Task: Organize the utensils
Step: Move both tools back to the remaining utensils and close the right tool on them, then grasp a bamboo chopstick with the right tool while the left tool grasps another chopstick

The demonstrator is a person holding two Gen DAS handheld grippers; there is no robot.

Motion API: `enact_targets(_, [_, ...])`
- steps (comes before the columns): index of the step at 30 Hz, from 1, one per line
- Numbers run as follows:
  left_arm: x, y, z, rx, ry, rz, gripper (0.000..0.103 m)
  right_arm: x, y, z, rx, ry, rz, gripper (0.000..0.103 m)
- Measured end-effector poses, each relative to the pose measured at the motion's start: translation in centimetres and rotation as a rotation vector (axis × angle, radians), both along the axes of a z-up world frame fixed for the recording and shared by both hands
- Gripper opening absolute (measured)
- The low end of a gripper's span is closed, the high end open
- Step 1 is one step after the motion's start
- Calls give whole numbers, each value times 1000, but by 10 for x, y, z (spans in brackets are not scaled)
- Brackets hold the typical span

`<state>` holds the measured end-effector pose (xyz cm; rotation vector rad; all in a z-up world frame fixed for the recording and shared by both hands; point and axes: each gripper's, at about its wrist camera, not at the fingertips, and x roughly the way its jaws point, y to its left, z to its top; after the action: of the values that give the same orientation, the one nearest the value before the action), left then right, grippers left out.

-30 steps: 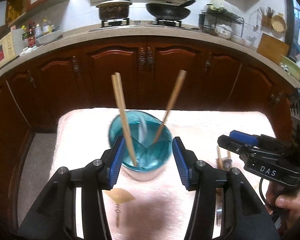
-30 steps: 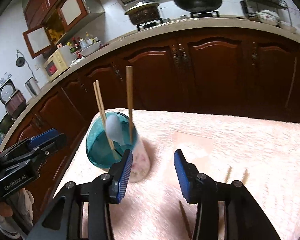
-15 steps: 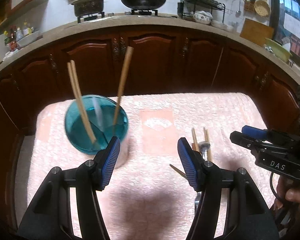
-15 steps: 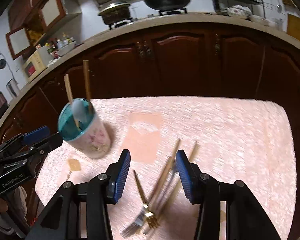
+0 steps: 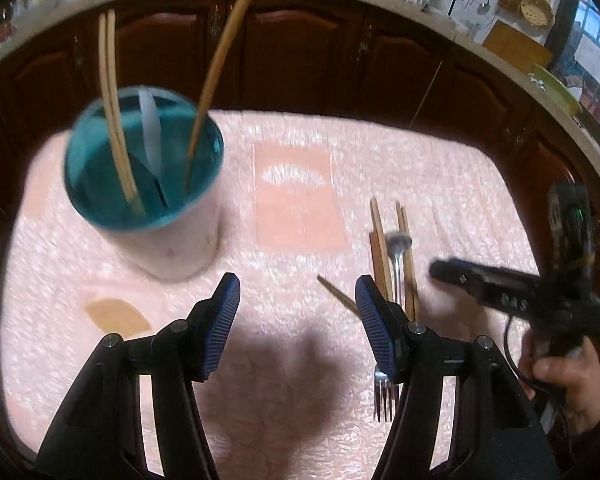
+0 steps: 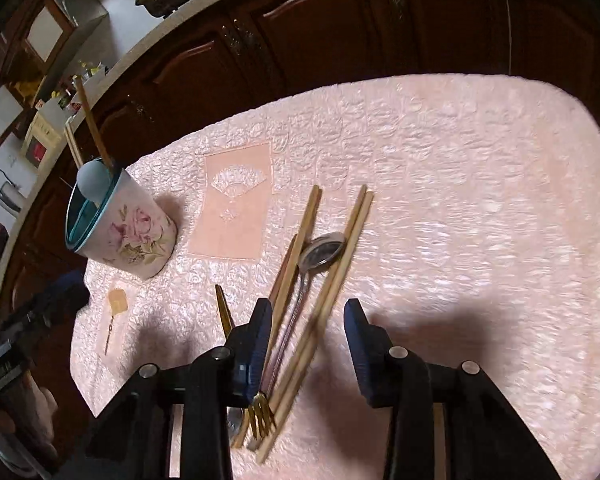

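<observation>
At far left the cup [image 6: 122,224], floral outside and teal inside, stands on the pink tabletop [image 6: 440,184], holding chopsticks [image 5: 118,128] and a pale spoon [image 5: 150,128]. The left gripper [image 5: 296,320] hovers to the right of it, jaws spread and empty. Further right, loose chopsticks [image 6: 340,272], a metal spoon [image 6: 322,250] and a fork [image 6: 260,416] lie bunched together on the tabletop. The right gripper [image 6: 306,344] hangs over that bunch, jaws spread, gripping nothing.
</observation>
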<state>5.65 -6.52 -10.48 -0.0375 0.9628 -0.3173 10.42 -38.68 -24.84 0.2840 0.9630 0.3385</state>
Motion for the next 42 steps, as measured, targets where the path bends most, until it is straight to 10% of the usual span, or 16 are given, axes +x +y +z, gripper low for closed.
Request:
enact_targets(17, [20,-9,-43,-24,131,-3,60,114,22,-32,29,130,-7,28])
enact_targets(21, [28,-12,-53,-45,165,3,59,117,20,-31,53,111,9,8])
enact_targets(26, [41,-21,-70,-111,241,16,59,96,6,-16,84,62,34,8])
enact_targets(35, [51,-45,-86,-137,324,19,16,62,-14,2,98,10,48,7])
enact_targets(42, [43,-44,-83,-137,311,-31,9,44,-18,18,137,-31,51,7])
